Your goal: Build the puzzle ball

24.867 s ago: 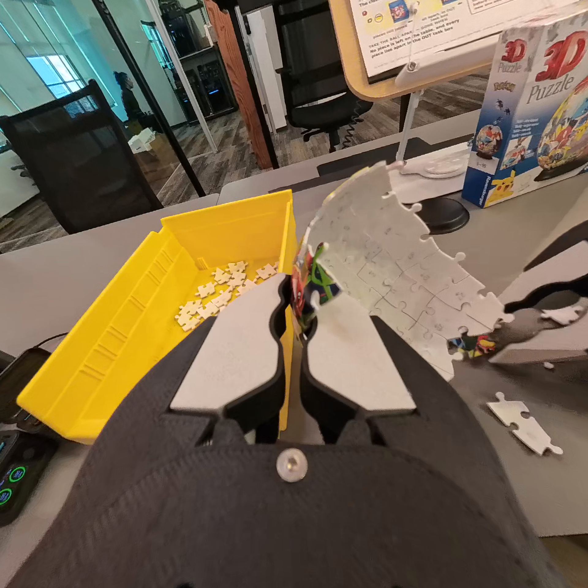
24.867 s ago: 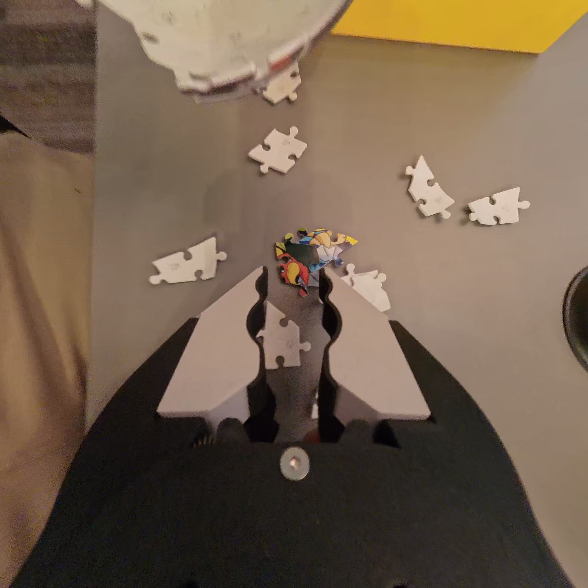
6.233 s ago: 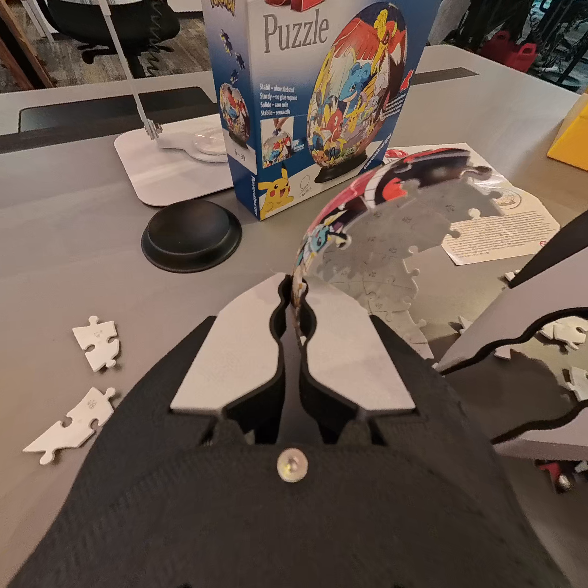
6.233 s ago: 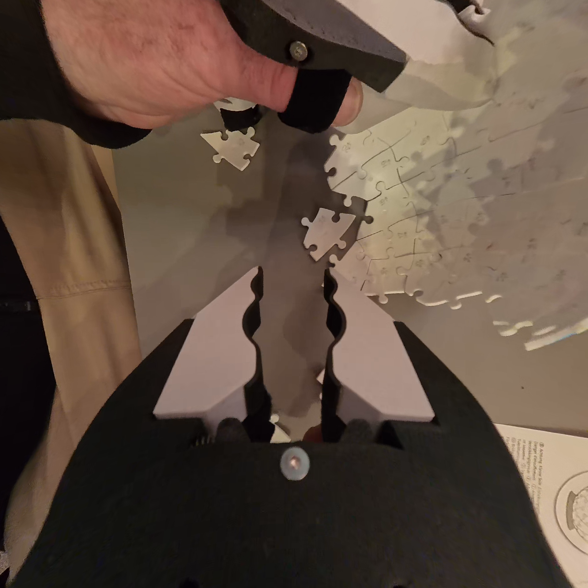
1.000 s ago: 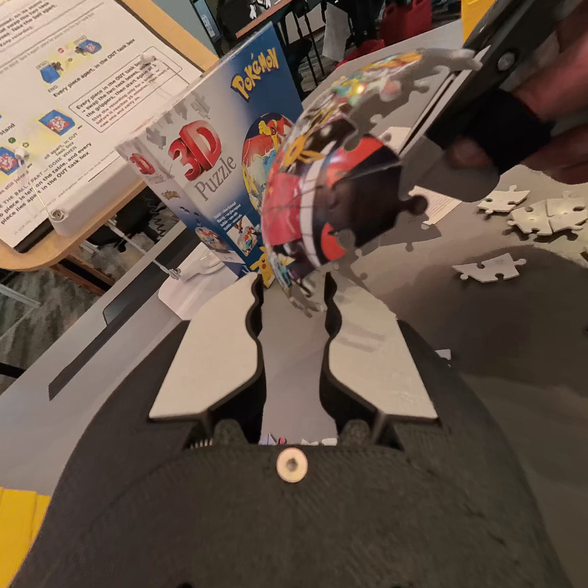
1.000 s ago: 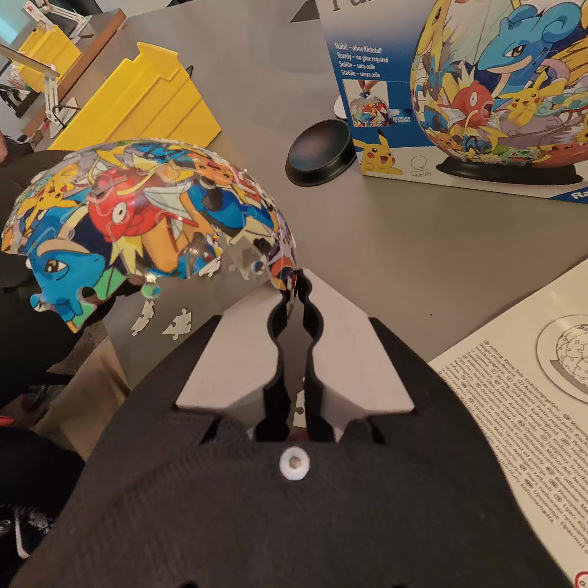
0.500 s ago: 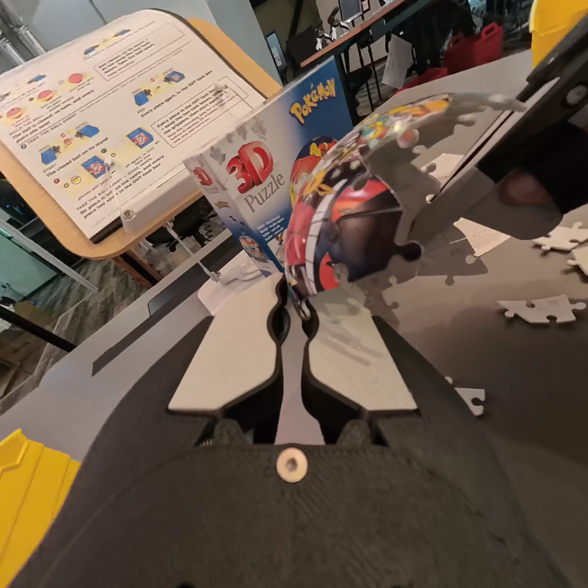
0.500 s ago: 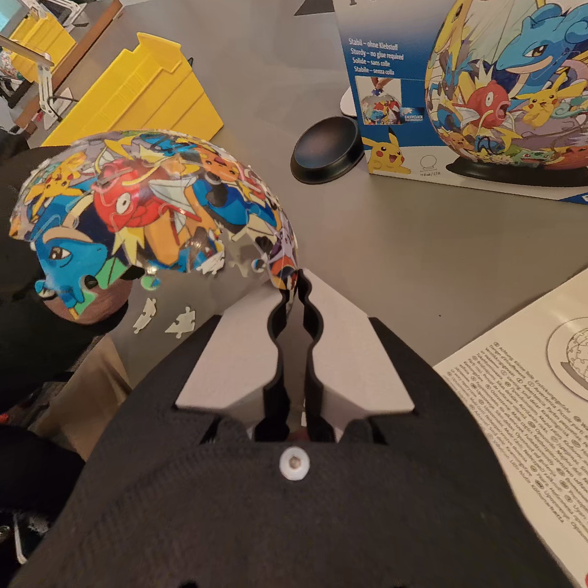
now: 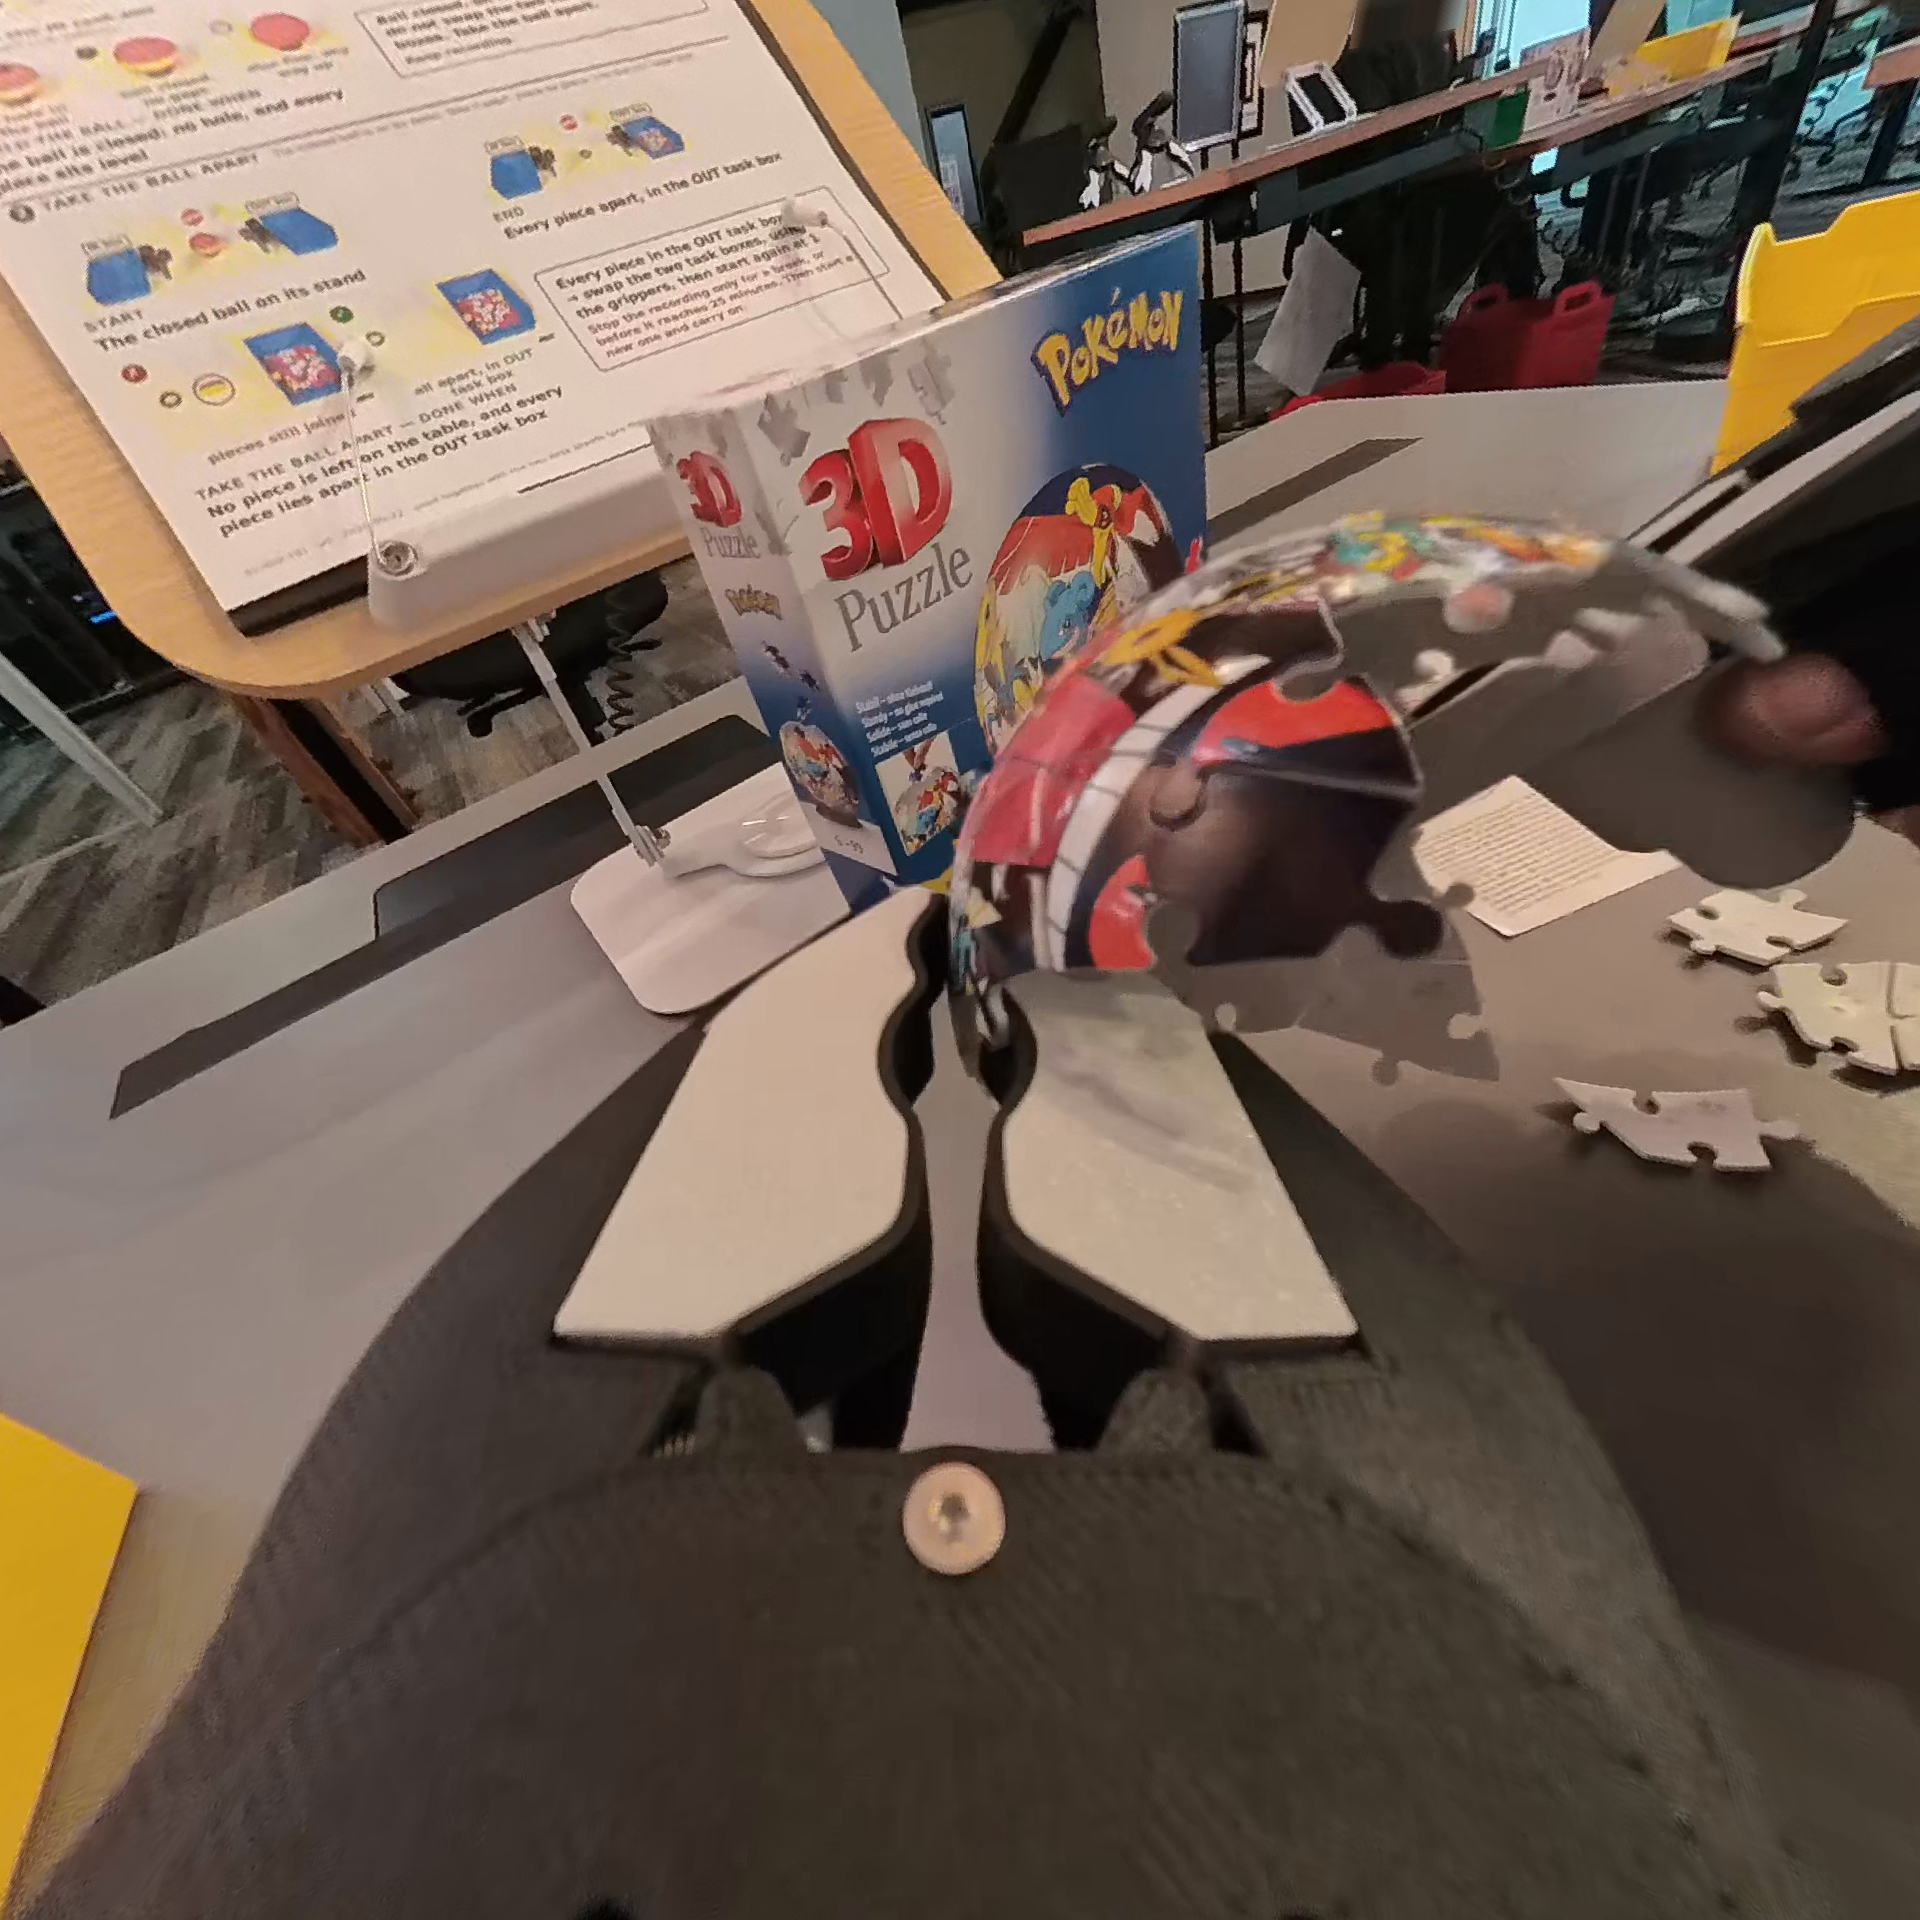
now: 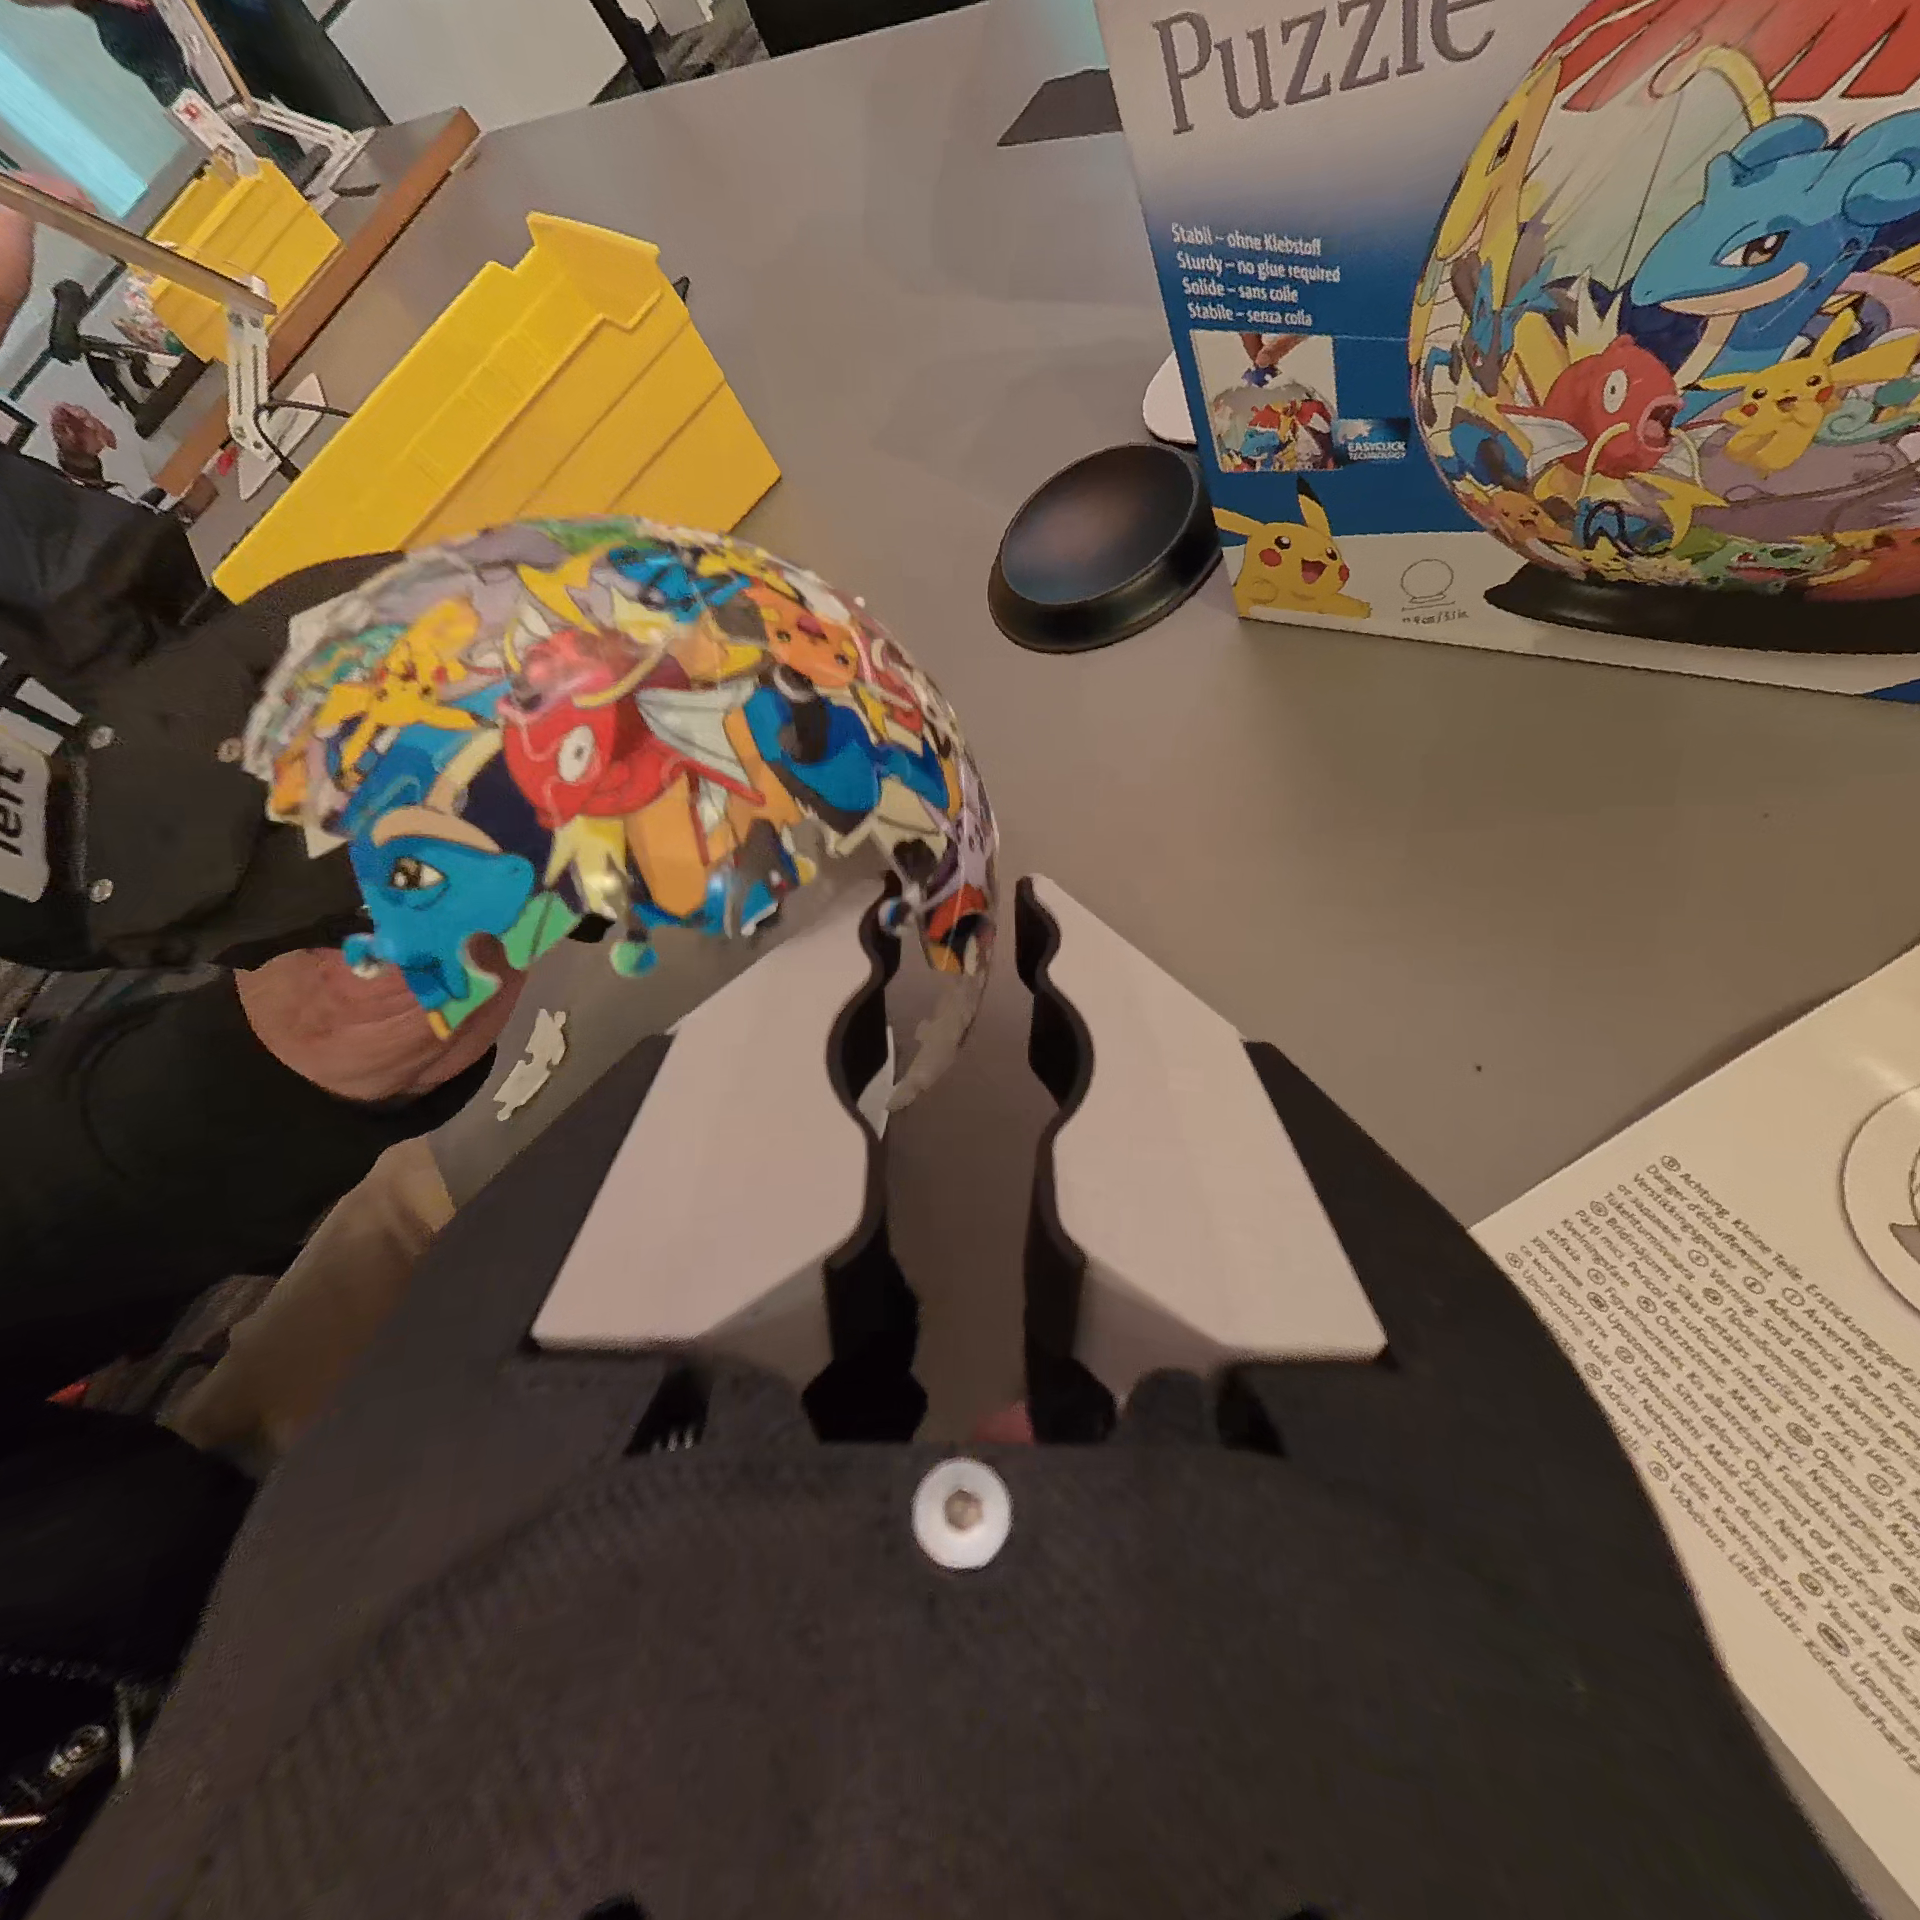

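Well, you had the half-built puzzle ball [image 10: 623, 727] up in the air above the grey table [image 10: 1351, 831], roughly half a dome of joined pieces with a ragged lower rim. Your left gripper [image 9: 971, 987] was pinched tight on one edge of that shell, while your right gripper [image 10: 951, 935] stood slack at the opposite edge, jaws parted around the rim and not clamping it. So the shell hung from the left grip alone, by my reading. Plenty was left: loose pieces [image 9: 1673, 1127] lay white side up on the table to your right, and the black stand [image 10: 1101, 551] sat bare beside the puzzle box [image 10: 1558, 312]. I'd call it about half done, with the other half of the sphere and the closing pieces yet to come.
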`<state>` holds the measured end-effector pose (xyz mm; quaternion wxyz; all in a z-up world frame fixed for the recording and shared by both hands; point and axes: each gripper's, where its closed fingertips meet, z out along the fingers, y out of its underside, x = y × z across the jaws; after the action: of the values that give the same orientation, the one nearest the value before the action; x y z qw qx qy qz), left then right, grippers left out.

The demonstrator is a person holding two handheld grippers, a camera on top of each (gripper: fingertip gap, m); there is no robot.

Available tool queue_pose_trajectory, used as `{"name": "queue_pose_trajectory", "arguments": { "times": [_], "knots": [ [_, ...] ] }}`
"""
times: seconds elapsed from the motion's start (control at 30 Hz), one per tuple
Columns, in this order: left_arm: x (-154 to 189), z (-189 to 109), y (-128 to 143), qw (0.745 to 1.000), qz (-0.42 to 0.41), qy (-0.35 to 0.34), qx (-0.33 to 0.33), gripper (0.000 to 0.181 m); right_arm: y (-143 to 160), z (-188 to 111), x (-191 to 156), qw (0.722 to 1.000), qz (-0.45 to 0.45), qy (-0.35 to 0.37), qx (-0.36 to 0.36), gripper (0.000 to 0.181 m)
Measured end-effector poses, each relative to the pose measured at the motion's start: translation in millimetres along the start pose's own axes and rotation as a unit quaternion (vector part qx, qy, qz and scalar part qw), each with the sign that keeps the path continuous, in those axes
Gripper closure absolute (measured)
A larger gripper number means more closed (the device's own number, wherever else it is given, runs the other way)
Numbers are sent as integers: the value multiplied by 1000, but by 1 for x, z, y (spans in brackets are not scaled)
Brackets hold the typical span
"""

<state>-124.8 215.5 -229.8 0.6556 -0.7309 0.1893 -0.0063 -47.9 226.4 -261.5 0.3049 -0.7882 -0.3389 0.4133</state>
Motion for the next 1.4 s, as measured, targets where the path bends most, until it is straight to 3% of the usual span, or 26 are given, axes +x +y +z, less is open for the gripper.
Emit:
{"name": "queue_pose_trajectory", "arguments": {
  "times": [0.33, 0.87, 1.07, 1.23, 1.4],
  "knots": [
    [0, 0, 3, 998, -56, 10, -4, 178, 5, 1, -5, 1000, -2, -15, -14, 155],
    [-51, -23, -3, 984, -176, -28, 11, 178, 7, -19, -4, 998, -26, -42, -44, 141],
    [-66, -35, -8, 980, -194, -41, 21, 178, 26, -48, 15, 996, -57, -21, -71, 143],
    [-71, -39, -8, 979, -200, -45, 19, 178, 56, -88, 54, 985, -112, 58, -118, 146],
    [-71, -40, -6, 976, -211, -43, 14, 178, 78, -112, 68, 983, -102, 64, -136, 151]
  ]
}}
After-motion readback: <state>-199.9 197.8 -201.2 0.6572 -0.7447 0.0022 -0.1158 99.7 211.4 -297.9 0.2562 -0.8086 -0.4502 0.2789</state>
